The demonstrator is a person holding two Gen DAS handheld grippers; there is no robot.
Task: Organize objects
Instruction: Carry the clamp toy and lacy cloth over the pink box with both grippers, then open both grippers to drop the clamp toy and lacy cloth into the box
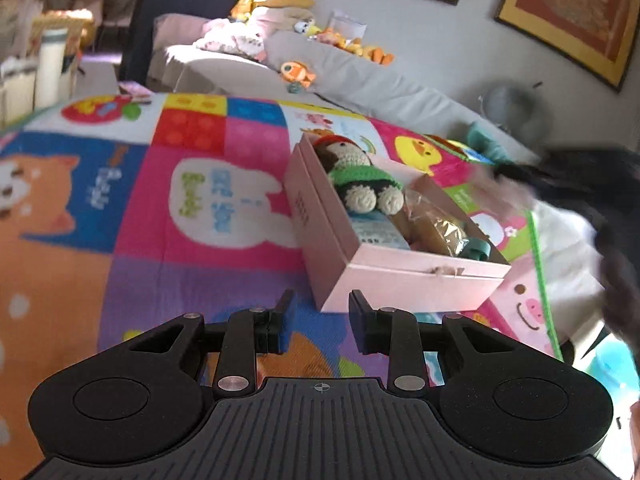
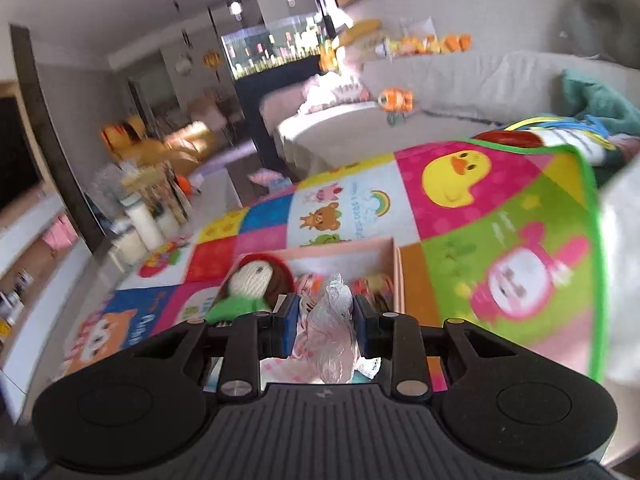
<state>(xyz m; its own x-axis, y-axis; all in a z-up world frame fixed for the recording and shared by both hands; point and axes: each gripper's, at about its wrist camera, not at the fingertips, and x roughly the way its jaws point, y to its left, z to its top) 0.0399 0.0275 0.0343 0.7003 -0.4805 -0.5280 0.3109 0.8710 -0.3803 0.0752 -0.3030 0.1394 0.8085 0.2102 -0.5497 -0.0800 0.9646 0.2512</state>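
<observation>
Nearest in the left wrist view: left gripper (image 1: 322, 320), jaws drawn in as far as they go, nothing between the blue pads, only the colourful play mat (image 1: 168, 184) showing through the gap. Just beyond the right fingertip, slightly to its right: near corner of a pink box (image 1: 384, 280), open at the top, resting on the mat. Inside, toward the near end, a crinkly clear packet with something brown (image 1: 436, 224) and a teal piece at the corner; toward the far end, a crocheted doll (image 1: 356, 172) in green with a red cap, lying on its back, feet toward the fingers. Far right of the fingers: a dark, blurred shape, too smeared to identify. Well beyond the box: grey sofa (image 1: 360, 76) with plush toys along its back, framed pictures on the wall above.

Nearest in the right wrist view: right gripper (image 2: 325, 330), closed on a pale pink frilly bundle (image 2: 332, 336), both pads pressing its sides, a lacy white tip sticking up between the fingertips. Directly ahead of the fingers and below: same pink box (image 2: 396, 264), doll's head (image 2: 256, 276) just ahead of the left fingertip. Beyond: mat's duck panel, then the sofa, an aquarium (image 2: 272, 48) far off to the left.
</observation>
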